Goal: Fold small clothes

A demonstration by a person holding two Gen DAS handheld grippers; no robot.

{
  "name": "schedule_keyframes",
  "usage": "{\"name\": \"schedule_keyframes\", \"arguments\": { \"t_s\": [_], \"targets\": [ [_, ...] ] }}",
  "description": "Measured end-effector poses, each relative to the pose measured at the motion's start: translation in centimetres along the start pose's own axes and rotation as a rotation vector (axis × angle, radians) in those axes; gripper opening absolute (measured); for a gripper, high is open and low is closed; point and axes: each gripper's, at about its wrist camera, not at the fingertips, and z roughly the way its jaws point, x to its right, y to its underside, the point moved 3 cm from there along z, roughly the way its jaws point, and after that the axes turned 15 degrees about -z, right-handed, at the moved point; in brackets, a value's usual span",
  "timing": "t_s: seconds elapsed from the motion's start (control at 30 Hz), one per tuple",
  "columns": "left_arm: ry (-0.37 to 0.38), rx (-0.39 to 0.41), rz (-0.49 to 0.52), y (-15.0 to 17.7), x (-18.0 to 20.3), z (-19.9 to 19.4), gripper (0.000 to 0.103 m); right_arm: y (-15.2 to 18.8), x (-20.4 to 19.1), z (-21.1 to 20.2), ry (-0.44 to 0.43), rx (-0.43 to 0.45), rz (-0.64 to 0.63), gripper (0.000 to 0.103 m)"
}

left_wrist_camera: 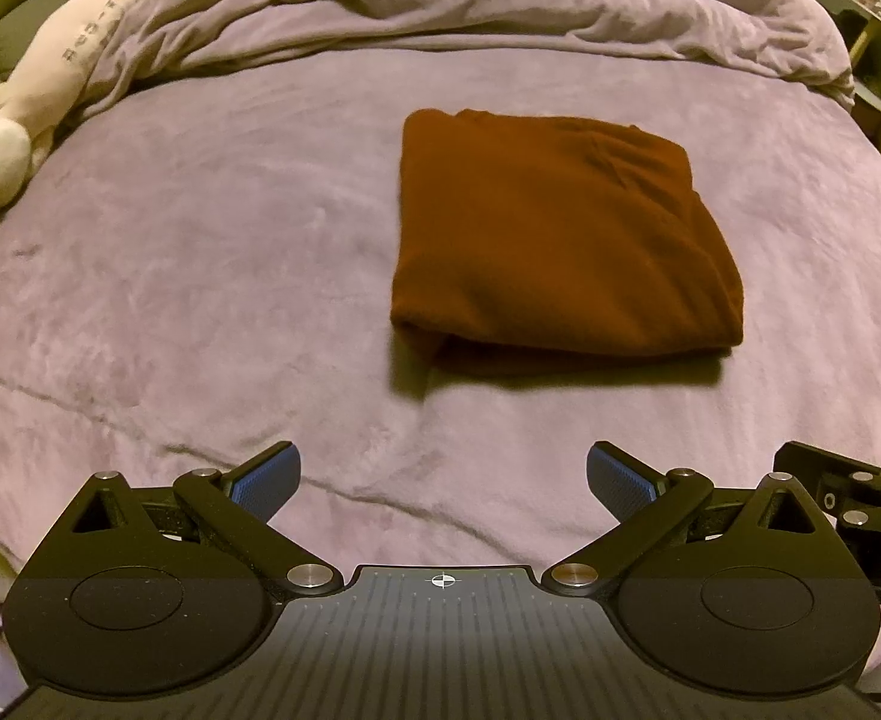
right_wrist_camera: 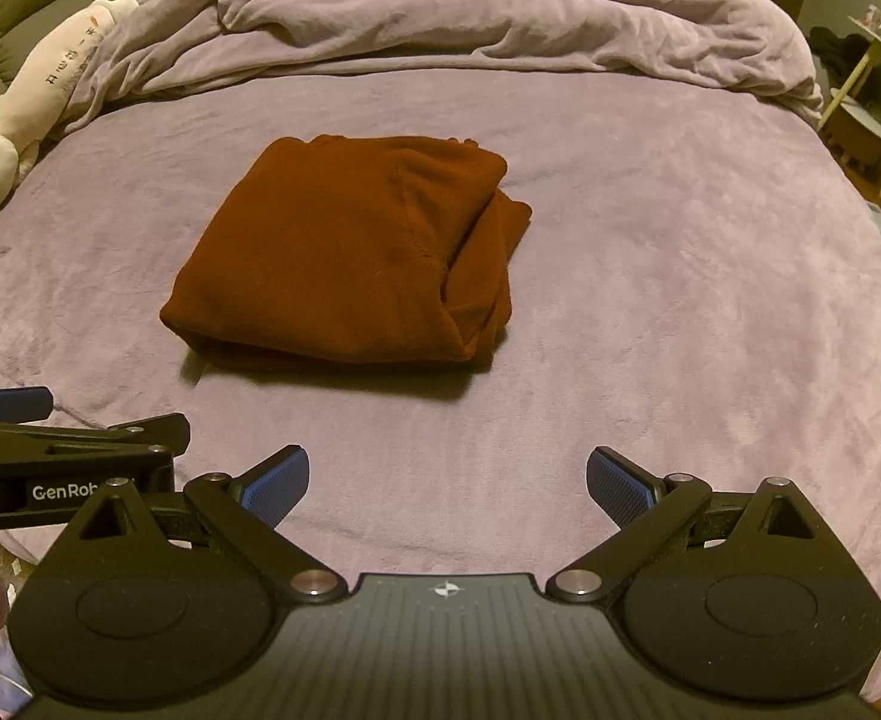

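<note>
At the far left edge of a bed (left_wrist_camera: 170,276), a white plush toy (left_wrist_camera: 32,102) lies stretched along the side, its head toward the camera and printed characters running down its body. Beside it, a rumpled lavender duvet (left_wrist_camera: 500,0) is heaped across the head of the bed, leaving the near stretch of matching lavender cover smooth apart from a few creases.

Near the middle of that flat stretch sits the rust-brown garment (left_wrist_camera: 560,228), folded into a compact, roughly square bundle several layers thick and casting a dark shadow on its near side. In the right wrist view the same garment (right_wrist_camera: 344,252) lies left of centre, its right side showing stacked folds and a loose layer jutting out at the far corner.

In the foreground the left gripper (left_wrist_camera: 443,483) hangs above the bed cover short of the garment, its blue-padded fingers (left_wrist_camera: 266,483) spread wide and holding nothing. The right gripper (right_wrist_camera: 447,486) is level beside it, its fingers (right_wrist_camera: 617,489) likewise spread apart and empty; both grippers are well apart from the cloth. The side of the left gripper's black body, lettered "GenRob", shows at the left edge of the right wrist view.

At the far right, past the bed, stands a small pale shelf unit (right_wrist_camera: 866,102) with items too small to make out.
</note>
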Motion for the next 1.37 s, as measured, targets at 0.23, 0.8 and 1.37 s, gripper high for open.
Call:
{"name": "schedule_keyframes", "arguments": {
  "t_s": [0.23, 0.8, 1.37],
  "targets": [
    [0.003, -0.003, -0.003, 0.05, -0.03, -0.02, 0.103, 0.07, -0.02, 0.08, -0.001, -0.002, 0.007, 0.099],
    [-0.011, 0.0, 0.011, 0.48, 0.0, 0.04, 0.103, 0.34, 0.3, 0.12, -0.003, -0.004, 0.012, 0.099],
    [-0.025, 0.017, 0.058, 0.93, 0.29, -0.36, 0.103, 0.6, 0.11, -0.16, 0.007, 0.002, 0.005, 0.099]
  ]
}}
